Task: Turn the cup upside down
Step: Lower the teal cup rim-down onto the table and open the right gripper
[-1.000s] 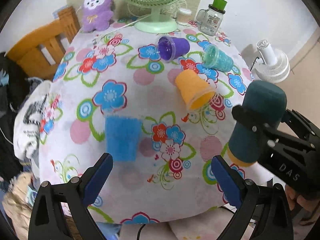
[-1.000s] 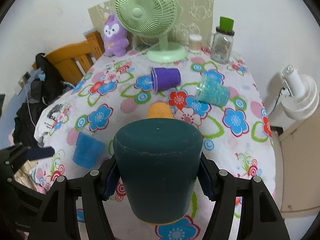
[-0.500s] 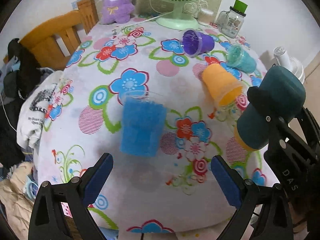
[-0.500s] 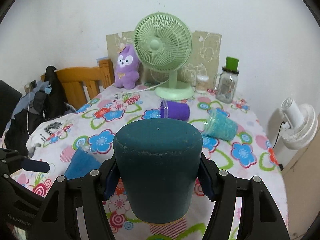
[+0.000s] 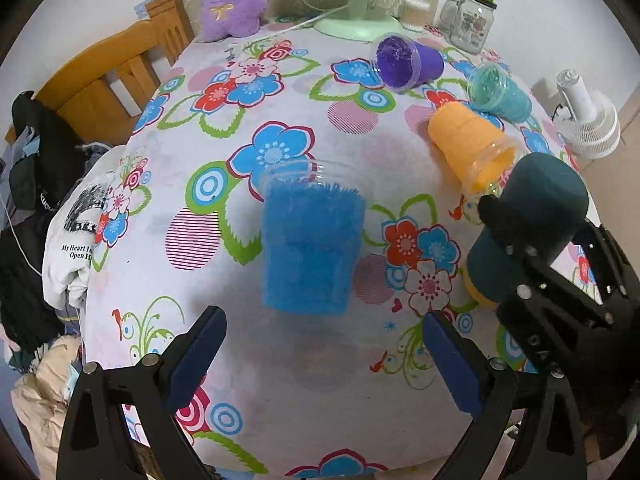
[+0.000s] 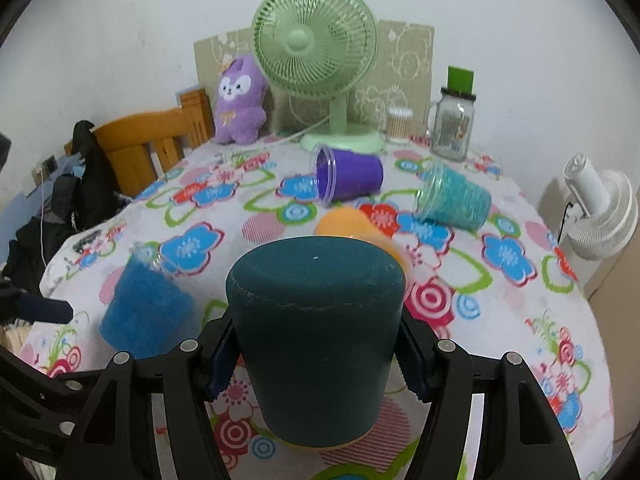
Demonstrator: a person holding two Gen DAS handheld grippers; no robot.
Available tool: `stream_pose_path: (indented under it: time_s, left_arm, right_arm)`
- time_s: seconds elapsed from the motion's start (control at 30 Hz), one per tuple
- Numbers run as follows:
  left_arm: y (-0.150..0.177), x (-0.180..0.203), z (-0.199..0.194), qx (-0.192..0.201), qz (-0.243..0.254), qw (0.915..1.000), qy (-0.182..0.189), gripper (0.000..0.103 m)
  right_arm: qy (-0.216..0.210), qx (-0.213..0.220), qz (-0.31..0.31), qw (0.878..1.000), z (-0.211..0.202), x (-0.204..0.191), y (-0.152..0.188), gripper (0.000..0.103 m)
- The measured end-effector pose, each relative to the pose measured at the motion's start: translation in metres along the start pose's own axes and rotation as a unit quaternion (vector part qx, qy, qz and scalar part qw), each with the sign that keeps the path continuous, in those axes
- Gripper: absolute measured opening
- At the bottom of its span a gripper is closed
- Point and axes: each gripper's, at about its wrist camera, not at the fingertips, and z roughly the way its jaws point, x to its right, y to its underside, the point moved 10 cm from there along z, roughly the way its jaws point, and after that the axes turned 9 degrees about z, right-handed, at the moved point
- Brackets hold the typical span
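A round table [image 6: 520,320] under a flowered cloth stands against a white wall, with a wooden chair [image 6: 152,140] draped in dark clothes at the left, a purple plush [image 6: 240,100], a green desk fan [image 6: 316,40], a glass jar [image 6: 452,128] at the back, and a white fan [image 6: 600,216] off the right edge. Five cups show. The blue cup [image 5: 312,240] stands upright, mouth up, ahead of the left gripper [image 5: 324,360], whose fingers are spread wide and empty. The purple cup [image 6: 348,178], orange cup [image 5: 468,148] and teal cup [image 6: 452,200] lie on their sides. The right gripper [image 6: 316,352] clamps the dark green cup [image 6: 316,332], base up, long axis vertical, above the cloth.
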Motion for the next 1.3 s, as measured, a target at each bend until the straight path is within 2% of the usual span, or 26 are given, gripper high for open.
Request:
stream_pose_path:
  time_s: [0.2,0.33,0.4,0.5,0.73,0.93,1.1,1.3]
  left_arm:
    - [0.002,-0.002,0.007,-0.009,0.001,1.0000,0.003,0.099]
    - [0.007,-0.001,0.004,-0.031,0.010,0.9994,0.006,0.099]
    - [0.007,0.000,0.000,-0.037,0.018,0.9992,0.003,0.099]
    - [0.006,0.004,-0.005,-0.046,0.024,0.9986,0.012,0.099]
    - [0.002,0.011,-0.008,-0.064,0.029,0.9972,0.024,0.099]
    - [-0.015,0.011,-0.032,-0.047,0.032,0.9982,0.021,0.099]
    - [-0.031,0.013,-0.054,-0.024,0.027,0.9991,0.022,0.099]
    - [-0.047,0.014,-0.080,0.007,0.017,0.9996,0.023,0.099]
  right_arm:
    - [0.001,0.018,-0.002,1.000,-0.003,-0.001,0.003,0.069]
    - [-0.018,-0.018,0.013,1.000,-0.005,-0.002,0.008,0.072]
    - [-0.026,-0.033,0.032,0.999,-0.008,0.001,0.010,0.078]
    - [-0.015,-0.033,0.054,0.998,-0.017,0.008,0.006,0.084]
    - [-0.004,-0.049,0.060,0.997,-0.035,0.017,-0.004,0.085]
    - [-0.003,-0.066,0.073,0.995,-0.057,0.024,-0.027,0.087]
    - [-0.019,-0.067,0.083,0.994,-0.078,0.026,-0.053,0.087]
    - [-0.008,-0.065,0.078,0.995,-0.104,0.033,-0.080,0.091]
